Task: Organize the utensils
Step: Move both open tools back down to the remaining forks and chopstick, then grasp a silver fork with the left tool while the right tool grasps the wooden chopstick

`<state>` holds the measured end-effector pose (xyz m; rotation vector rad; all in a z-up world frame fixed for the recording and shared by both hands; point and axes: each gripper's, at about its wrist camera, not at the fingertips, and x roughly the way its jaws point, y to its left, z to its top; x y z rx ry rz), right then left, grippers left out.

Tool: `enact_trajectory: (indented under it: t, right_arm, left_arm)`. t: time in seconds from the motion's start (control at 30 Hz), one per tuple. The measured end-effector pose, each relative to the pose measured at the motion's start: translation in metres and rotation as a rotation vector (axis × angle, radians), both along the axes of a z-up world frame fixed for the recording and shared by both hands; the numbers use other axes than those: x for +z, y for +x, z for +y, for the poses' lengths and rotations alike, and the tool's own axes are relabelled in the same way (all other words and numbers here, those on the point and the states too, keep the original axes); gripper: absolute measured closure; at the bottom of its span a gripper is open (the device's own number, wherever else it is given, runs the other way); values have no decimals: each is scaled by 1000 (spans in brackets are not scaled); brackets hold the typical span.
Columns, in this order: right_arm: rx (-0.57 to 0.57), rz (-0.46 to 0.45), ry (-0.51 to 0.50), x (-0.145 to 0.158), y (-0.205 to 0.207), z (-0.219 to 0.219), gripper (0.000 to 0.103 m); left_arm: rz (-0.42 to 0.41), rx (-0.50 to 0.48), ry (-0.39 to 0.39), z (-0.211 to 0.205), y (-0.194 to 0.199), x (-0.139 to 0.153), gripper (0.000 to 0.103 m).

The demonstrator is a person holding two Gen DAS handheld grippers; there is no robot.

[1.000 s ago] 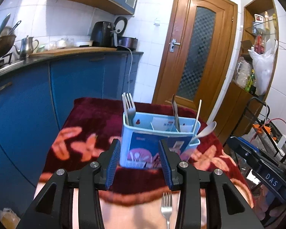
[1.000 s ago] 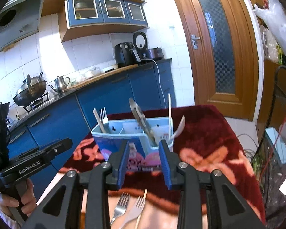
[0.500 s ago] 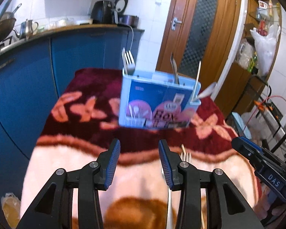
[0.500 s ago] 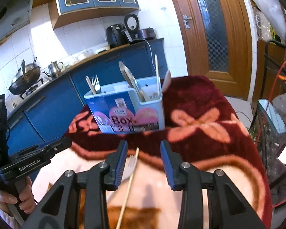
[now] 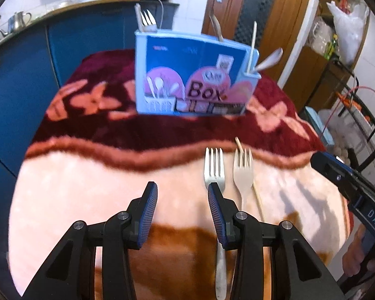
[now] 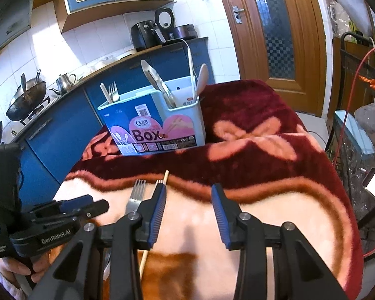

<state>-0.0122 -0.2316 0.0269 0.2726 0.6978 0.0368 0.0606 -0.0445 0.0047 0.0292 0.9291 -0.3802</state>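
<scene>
We see the blanket (image 5: 75, 200) spread wide, the box (image 5: 195, 75) standing on its dark far part with some utensils already inside. Our left gripper (image 5: 182, 207) and right gripper (image 6: 188, 215) both gape, empty. Left to sort: steel fork (image 5: 213, 167), pale fork (image 5: 243, 172), chopstick (image 5: 257, 197), lying side by side nearer us.

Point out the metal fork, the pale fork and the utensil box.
metal fork (image 5: 214, 168), left wrist view, on its tines.
pale fork (image 5: 243, 175), left wrist view, below its tines.
utensil box (image 6: 152, 127), right wrist view, on its printed front.
</scene>
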Motion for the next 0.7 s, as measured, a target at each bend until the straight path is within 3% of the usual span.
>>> enact_trajectory:
  t: [0.47, 0.7]
  right_arm:
    - [-16, 32, 25, -13, 0, -10, 60]
    - [-9, 44, 33, -16, 1, -7, 60]
  left_arm:
    - [101, -82, 40, -23, 5, -22, 61]
    - [104, -198, 144, -43, 15, -23, 82]
